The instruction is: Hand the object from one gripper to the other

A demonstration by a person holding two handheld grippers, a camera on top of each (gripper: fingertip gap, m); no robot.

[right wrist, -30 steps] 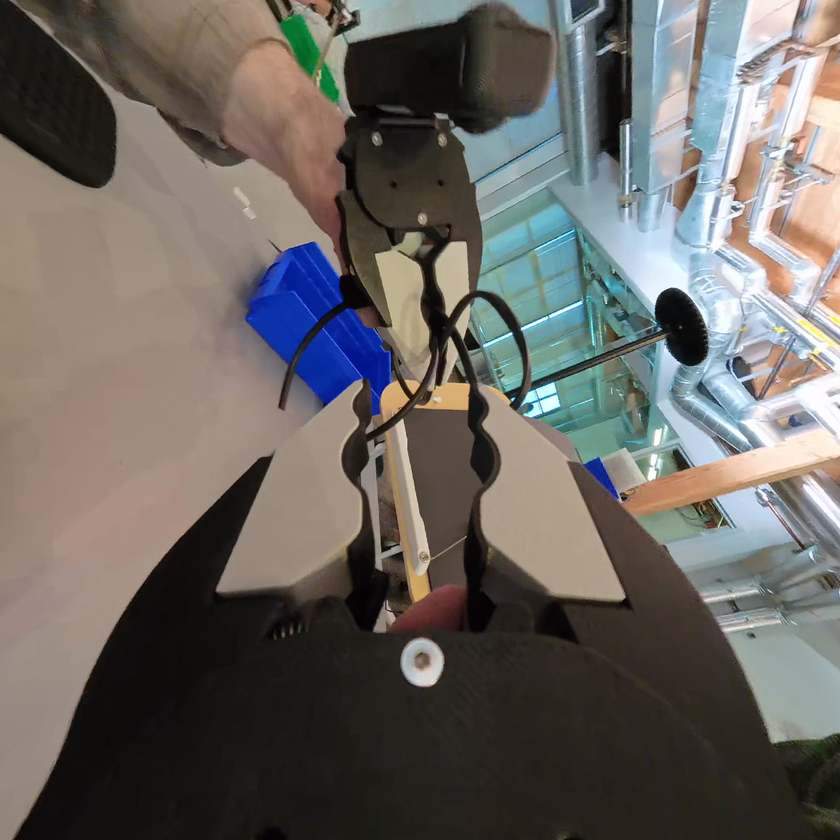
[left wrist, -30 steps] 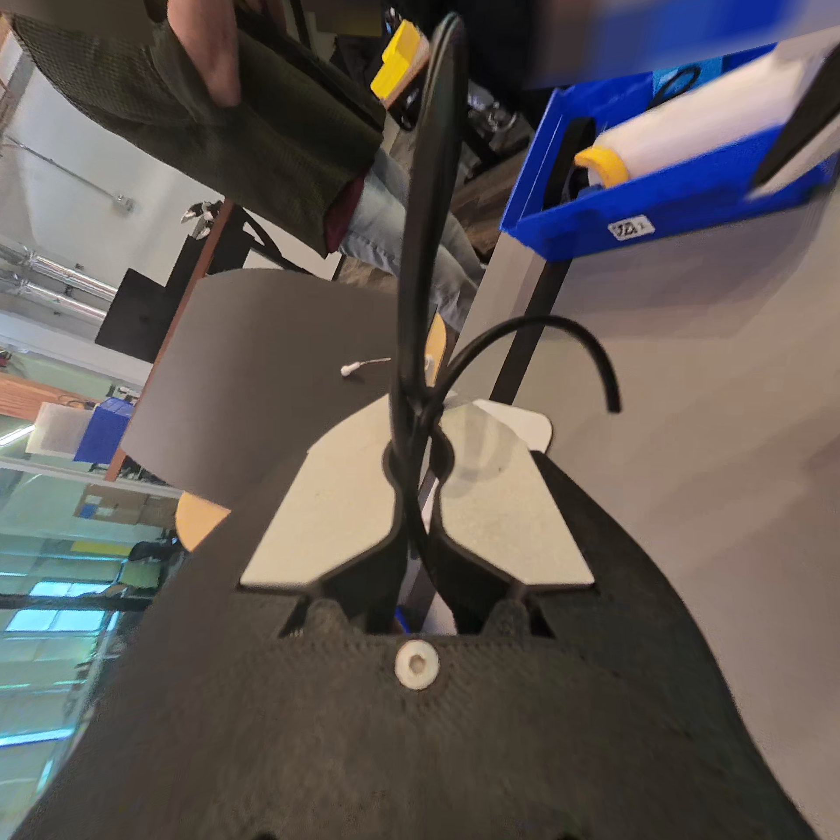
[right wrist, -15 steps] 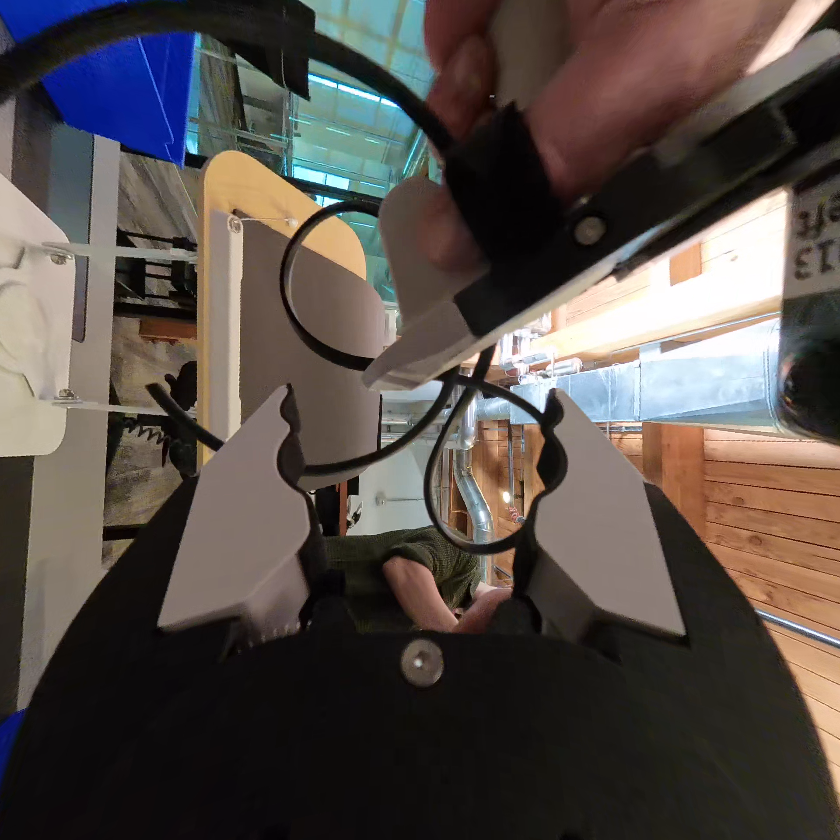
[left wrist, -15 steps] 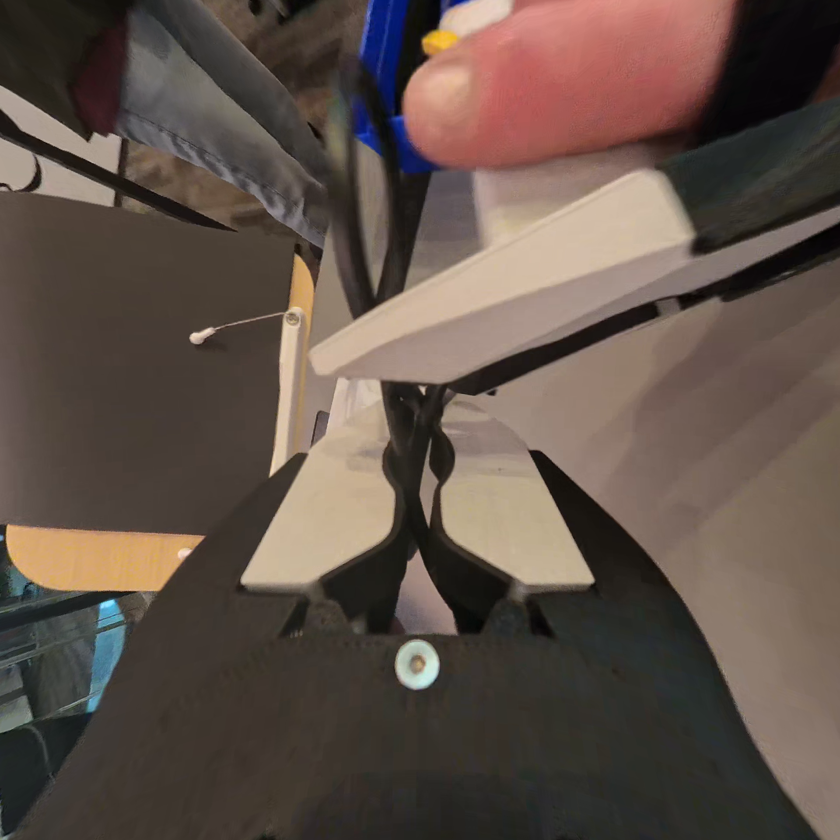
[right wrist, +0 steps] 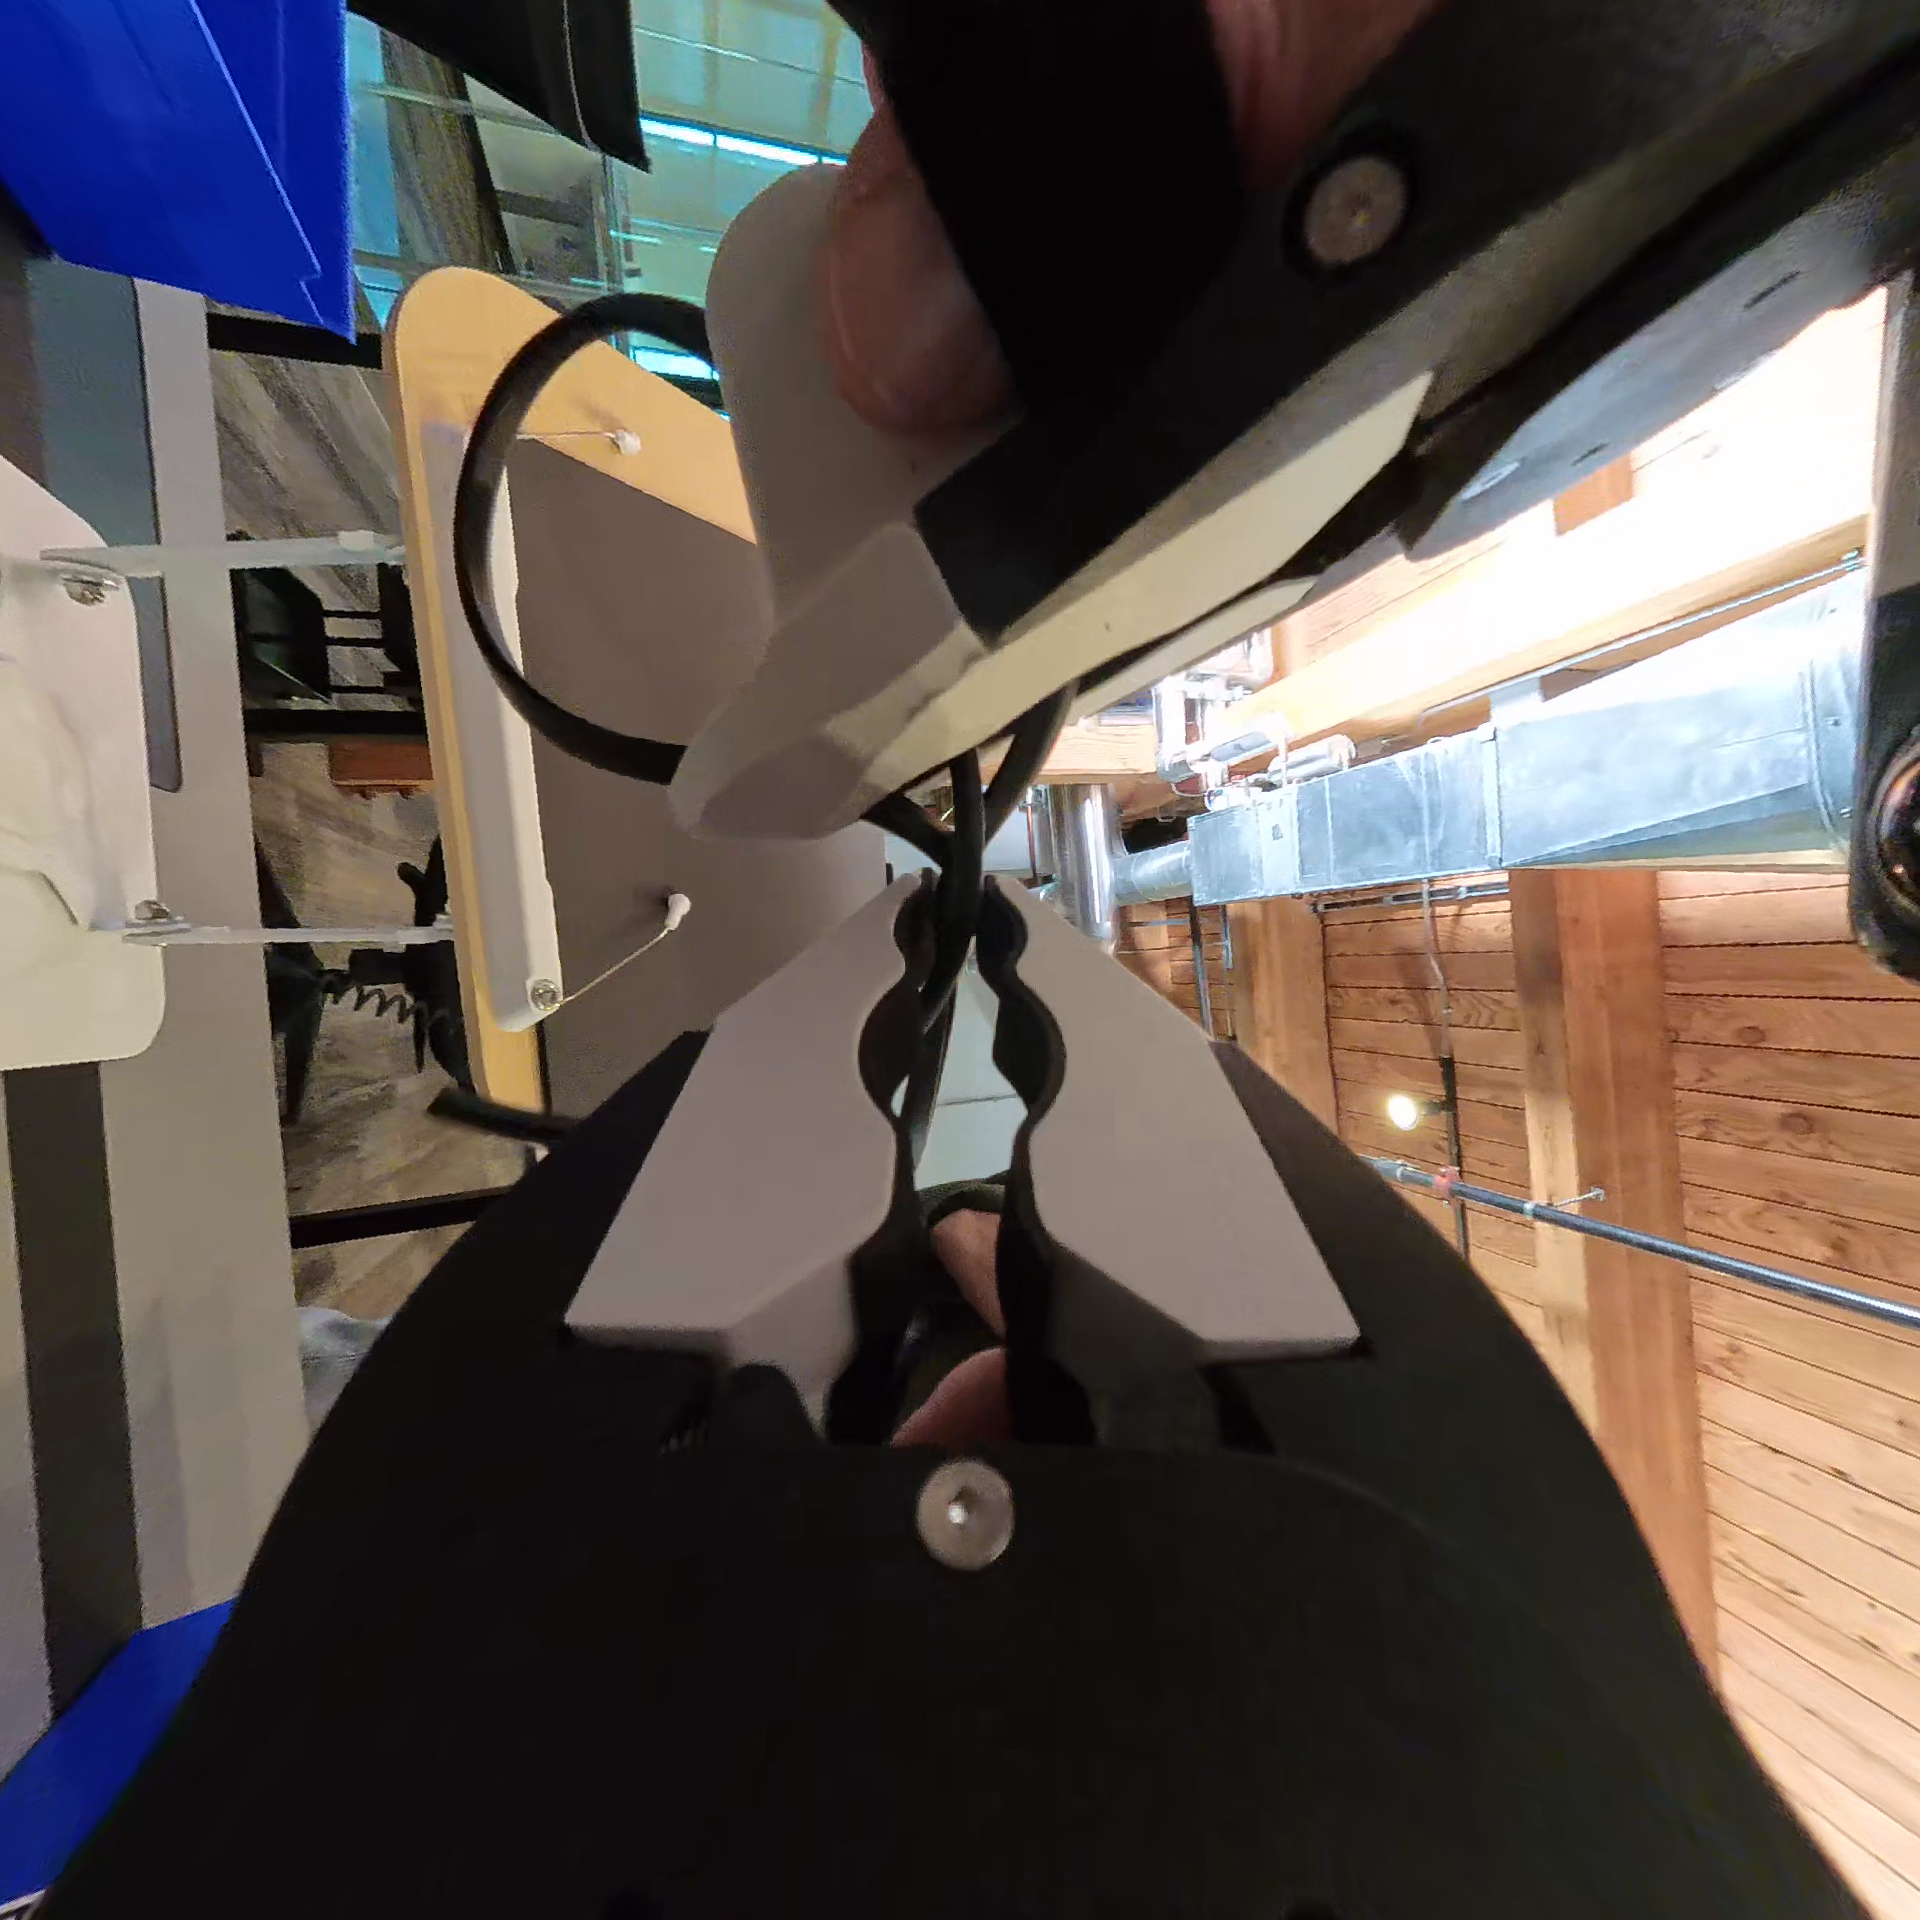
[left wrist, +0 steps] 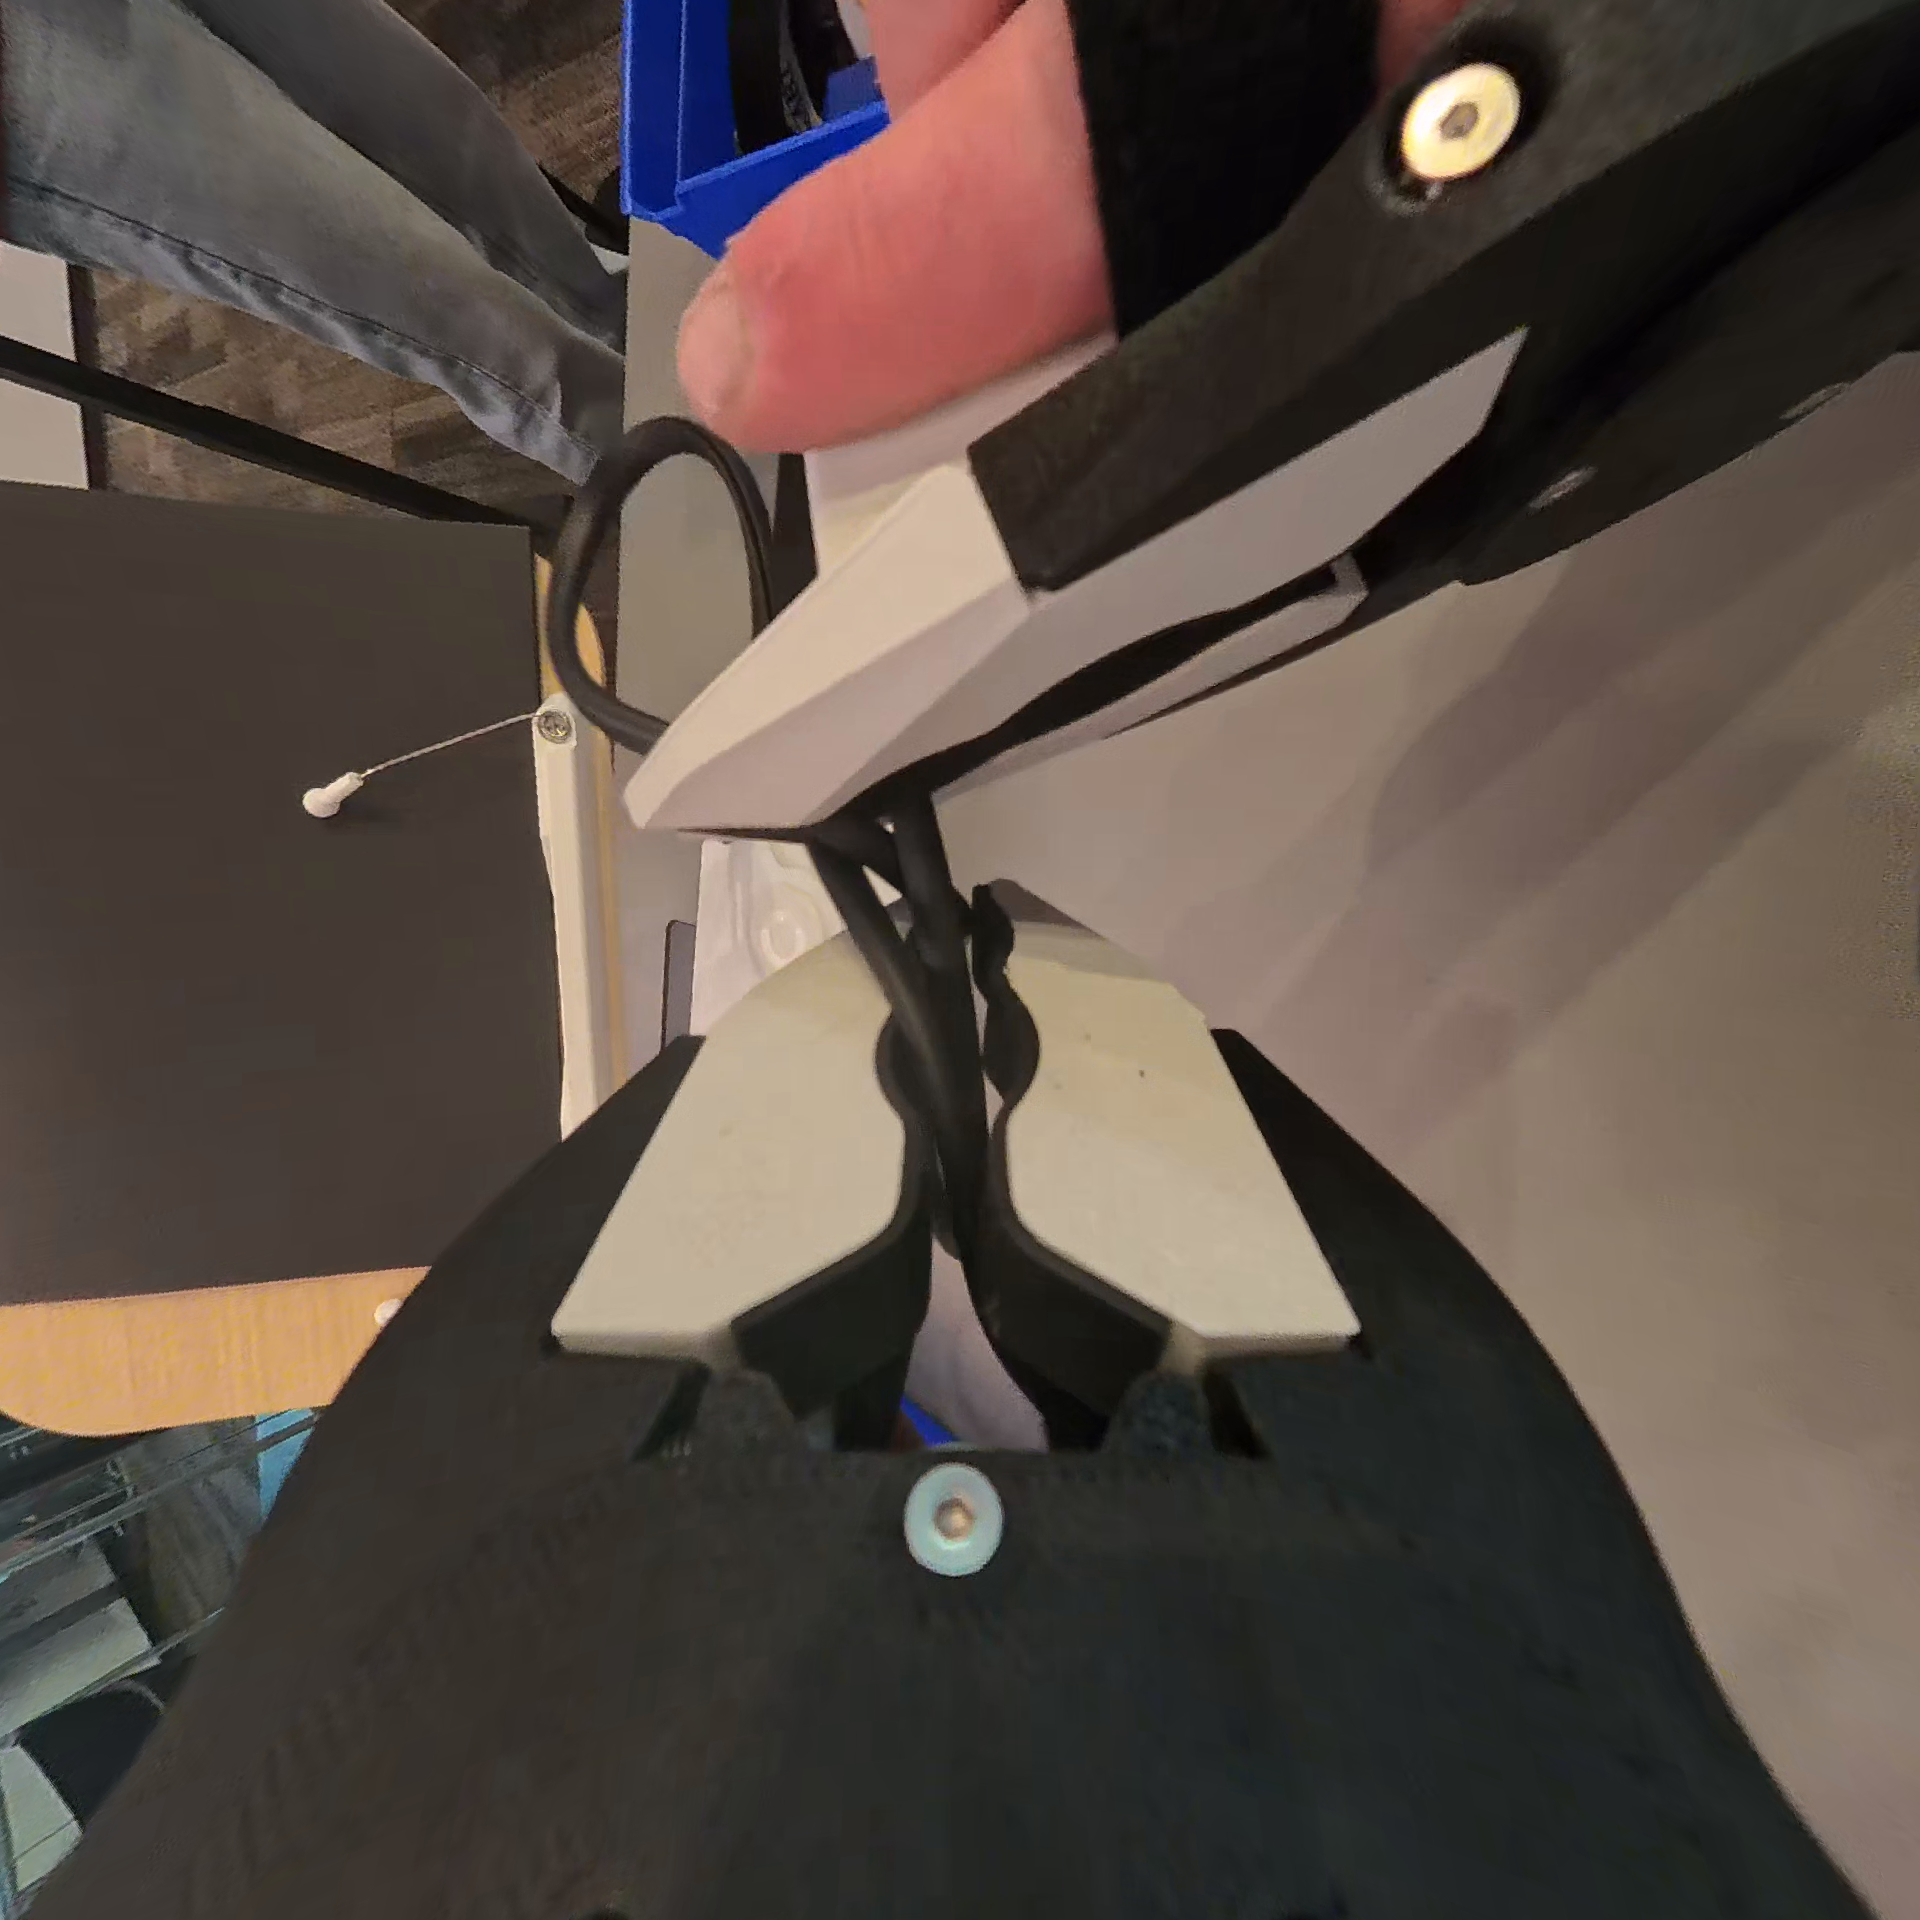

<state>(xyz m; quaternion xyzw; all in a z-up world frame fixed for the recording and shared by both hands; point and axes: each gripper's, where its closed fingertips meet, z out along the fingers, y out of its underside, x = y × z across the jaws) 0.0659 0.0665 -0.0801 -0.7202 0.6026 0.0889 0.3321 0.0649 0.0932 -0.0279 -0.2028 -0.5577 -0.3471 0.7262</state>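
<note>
Between the two pairs of grey fingers, held in the air, is the thin black rubber cable (left wrist: 940, 997), looped and doubled on itself. Seen from the left wrist view, the left gripper (left wrist: 961, 1049) has its fingers nearly together, pinching two strands of the cable. At 12 o'clock from them the right gripper (left wrist: 831, 821) comes in at a slant, a person's fingertip (left wrist: 894, 301) resting on it. One loop of cable (right wrist: 488, 582) bulges out toward 10 o'clock. From the right wrist view, the right gripper (right wrist: 951, 914) has its fingertips narrowed on the same strands, probably gripping them, though the contact is partly shadowed. At 11 o'clock sits a blue plastic bin (left wrist: 717, 156) on the grey counter (left wrist: 1558, 1039).
</note>
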